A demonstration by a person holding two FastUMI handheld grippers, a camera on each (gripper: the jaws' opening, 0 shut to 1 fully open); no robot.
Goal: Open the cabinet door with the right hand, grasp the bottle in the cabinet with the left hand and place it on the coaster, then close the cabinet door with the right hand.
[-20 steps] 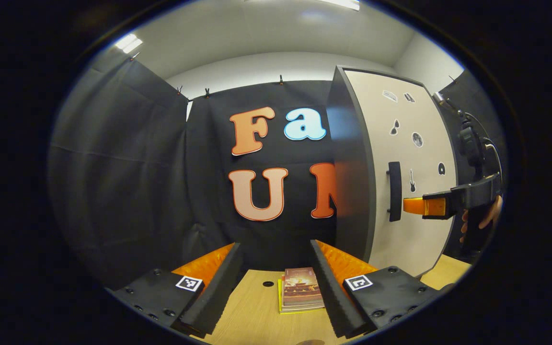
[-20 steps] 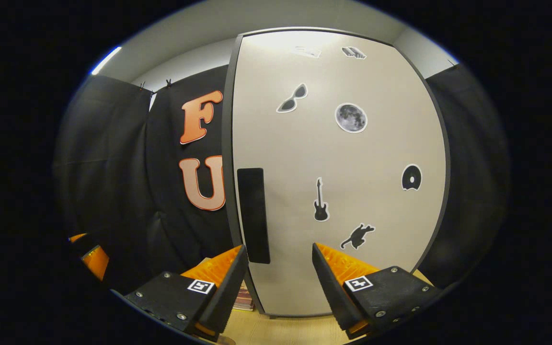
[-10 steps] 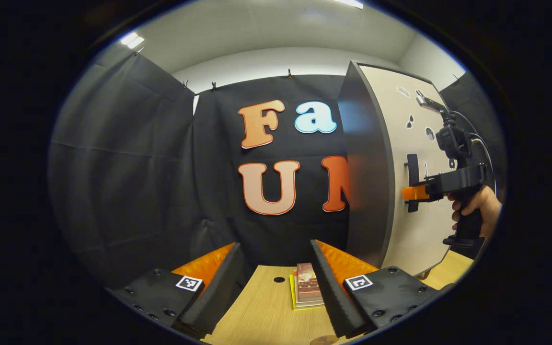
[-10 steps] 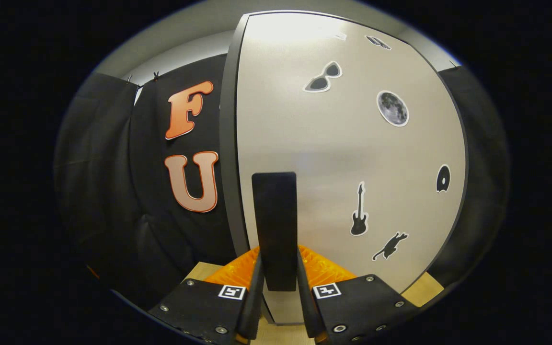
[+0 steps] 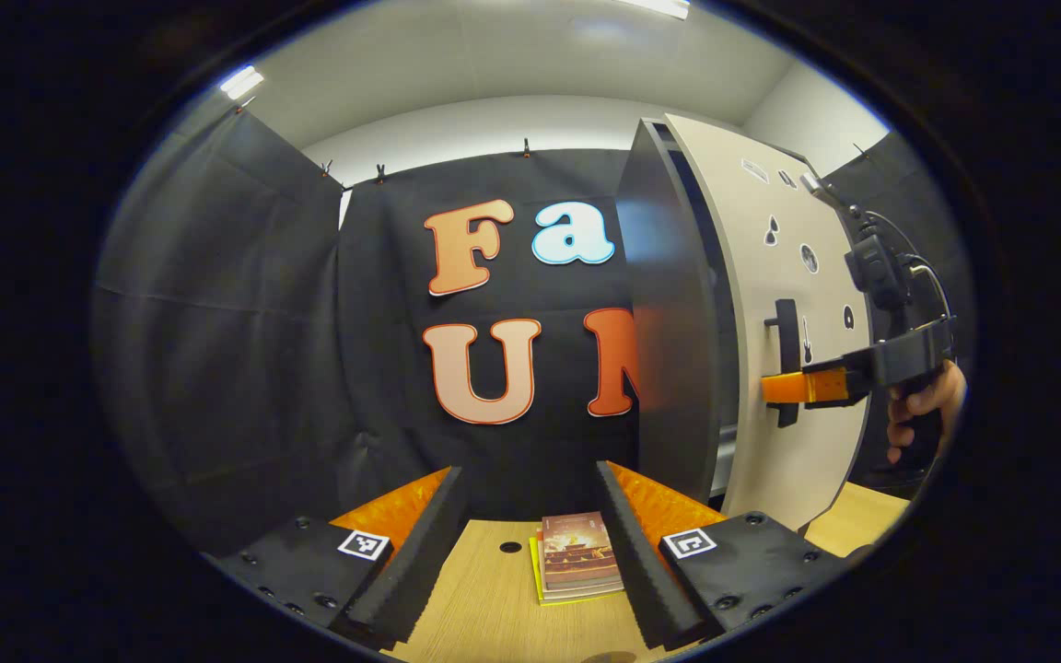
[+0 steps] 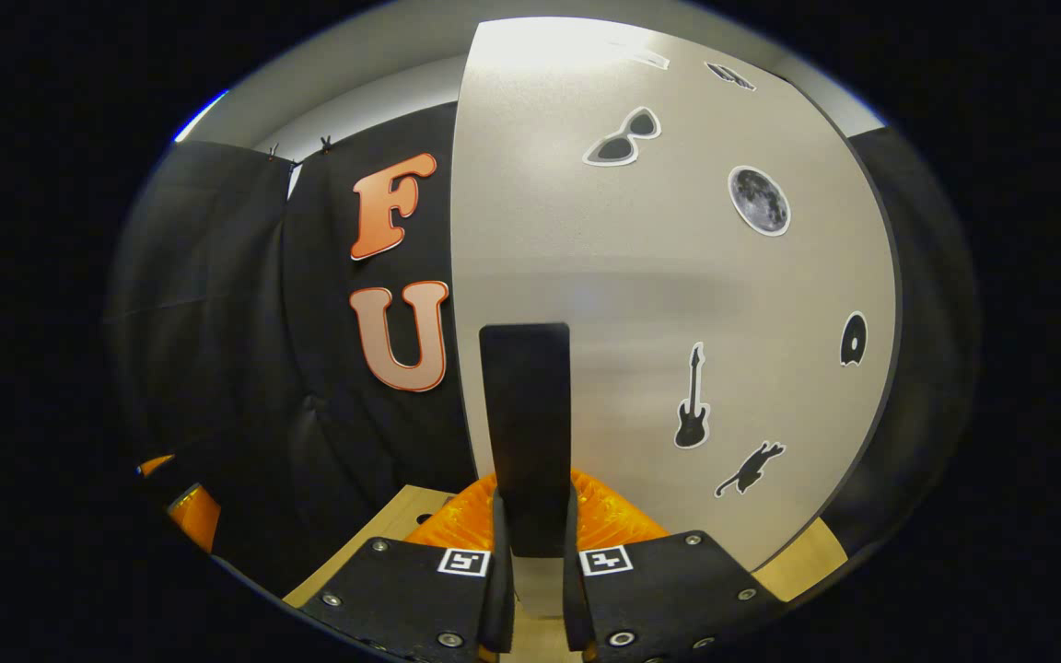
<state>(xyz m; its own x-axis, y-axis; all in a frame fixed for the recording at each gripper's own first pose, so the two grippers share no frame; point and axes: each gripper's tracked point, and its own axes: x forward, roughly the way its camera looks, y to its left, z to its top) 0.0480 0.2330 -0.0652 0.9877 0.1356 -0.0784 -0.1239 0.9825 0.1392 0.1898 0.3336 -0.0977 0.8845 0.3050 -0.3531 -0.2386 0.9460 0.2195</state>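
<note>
The cabinet point(image 5: 669, 322) stands on the right of the table with a dark side panel and a pale door point(image 5: 807, 230) covered in stickers. The door point(image 6: 659, 276) is ajar by a narrow gap point(image 5: 726, 368); the inside stays hidden. My right gripper point(image 6: 530, 529) is shut on the black vertical handle point(image 6: 525, 405). From the left gripper view I see that right gripper point(image 5: 773, 387) on the handle point(image 5: 785, 331), with a hand point(image 5: 925, 405) holding it. My left gripper point(image 5: 530, 543) hovers open over the table, left of the cabinet, holding nothing.
A small stack of books point(image 5: 577, 557) lies on the wooden table point(image 5: 484, 599) just past my left fingers, beside a small hole point(image 5: 510, 547). Black cloth walls close in the back and left. The left gripper's tip point(image 6: 188, 511) sits low on the left.
My right gripper went from open in front of the door to shut on the handle. The door has since swung out a little, opening a gap. The left gripper stayed open.
</note>
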